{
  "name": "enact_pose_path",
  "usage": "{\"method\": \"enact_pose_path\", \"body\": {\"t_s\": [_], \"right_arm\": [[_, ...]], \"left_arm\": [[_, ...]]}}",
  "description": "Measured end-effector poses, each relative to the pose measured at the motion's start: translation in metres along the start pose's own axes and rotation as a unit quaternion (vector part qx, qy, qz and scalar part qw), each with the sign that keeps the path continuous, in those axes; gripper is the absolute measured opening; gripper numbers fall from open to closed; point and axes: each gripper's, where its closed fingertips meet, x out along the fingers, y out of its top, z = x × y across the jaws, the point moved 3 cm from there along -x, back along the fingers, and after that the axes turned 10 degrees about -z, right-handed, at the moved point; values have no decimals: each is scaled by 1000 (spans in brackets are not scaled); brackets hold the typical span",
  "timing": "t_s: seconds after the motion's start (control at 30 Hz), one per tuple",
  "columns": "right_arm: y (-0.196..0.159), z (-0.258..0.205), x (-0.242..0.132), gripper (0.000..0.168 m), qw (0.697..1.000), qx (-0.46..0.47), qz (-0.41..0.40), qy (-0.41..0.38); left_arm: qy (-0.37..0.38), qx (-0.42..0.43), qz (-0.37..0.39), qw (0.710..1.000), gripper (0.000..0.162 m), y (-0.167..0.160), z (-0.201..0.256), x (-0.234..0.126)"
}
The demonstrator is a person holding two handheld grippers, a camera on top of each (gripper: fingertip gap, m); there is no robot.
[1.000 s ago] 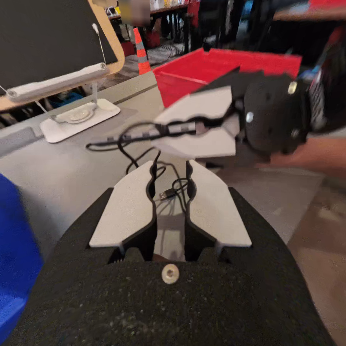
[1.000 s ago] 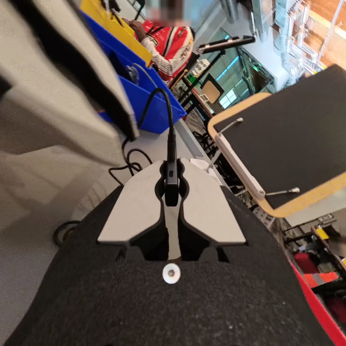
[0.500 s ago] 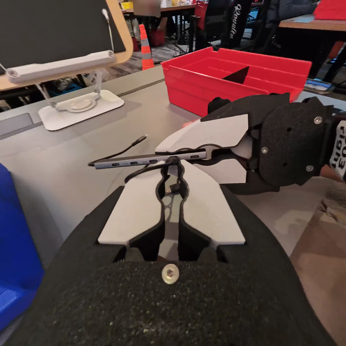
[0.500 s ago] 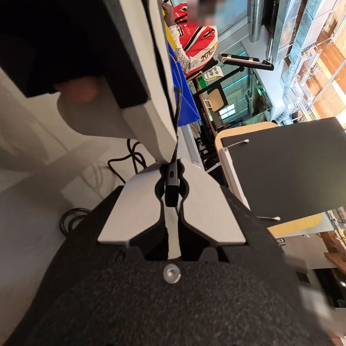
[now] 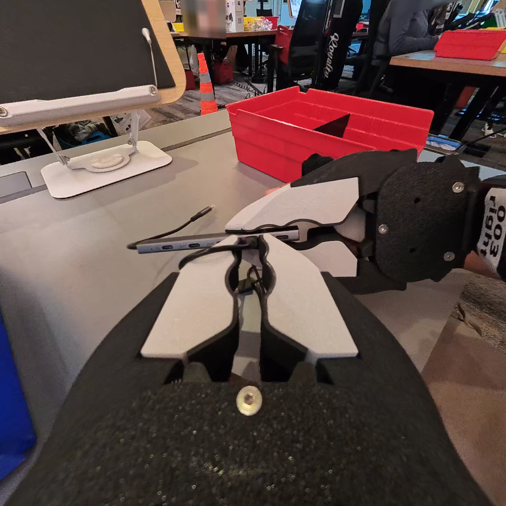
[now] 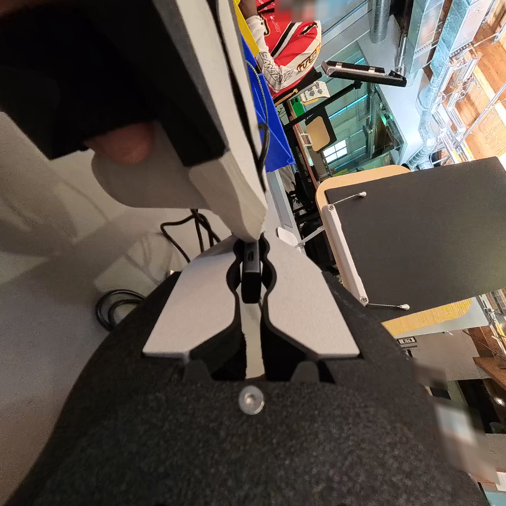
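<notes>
The fingers of the left gripper (image 5: 248,243) stand narrow, pinching the black cable (image 5: 204,252) by its plug, hard against the side of the grey hub (image 5: 178,246). The hub hangs level above the grey worktop (image 5: 82,273), its short lead (image 5: 191,220) trailing left. The right gripper (image 5: 273,236) reaches in sideways, its fingers clamped on the hub's far end. A red bin (image 5: 273,147) sits behind.

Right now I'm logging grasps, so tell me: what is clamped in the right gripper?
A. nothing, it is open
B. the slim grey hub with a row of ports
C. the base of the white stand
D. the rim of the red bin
B: in the left wrist view the right gripper is shut on one end of the grey hub, held above the table.
</notes>
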Motion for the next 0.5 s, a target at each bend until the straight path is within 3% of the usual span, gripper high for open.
{"method": "enact_pose_path", "body": {"t_s": [0.17, 0.27, 0.37, 0.5], "right_arm": [[0, 4, 0, 11, 1000, 11, 0, -11], [-39, 19, 11, 10, 996, 52, -71, -22], [-37, 31, 1, 10, 996, 55, -51, -40], [-34, 26, -4, 10, 997, 63, -47, -27]], "left_arm": [[-4, -8, 8, 1000, 10, 4, -1, -4], [3, 34, 62, 998, 10, 23, 2, -27], [34, 55, 45, 997, 10, 22, -7, -35], [18, 33, -27, 999, 10, -7, -17, -18]]}}
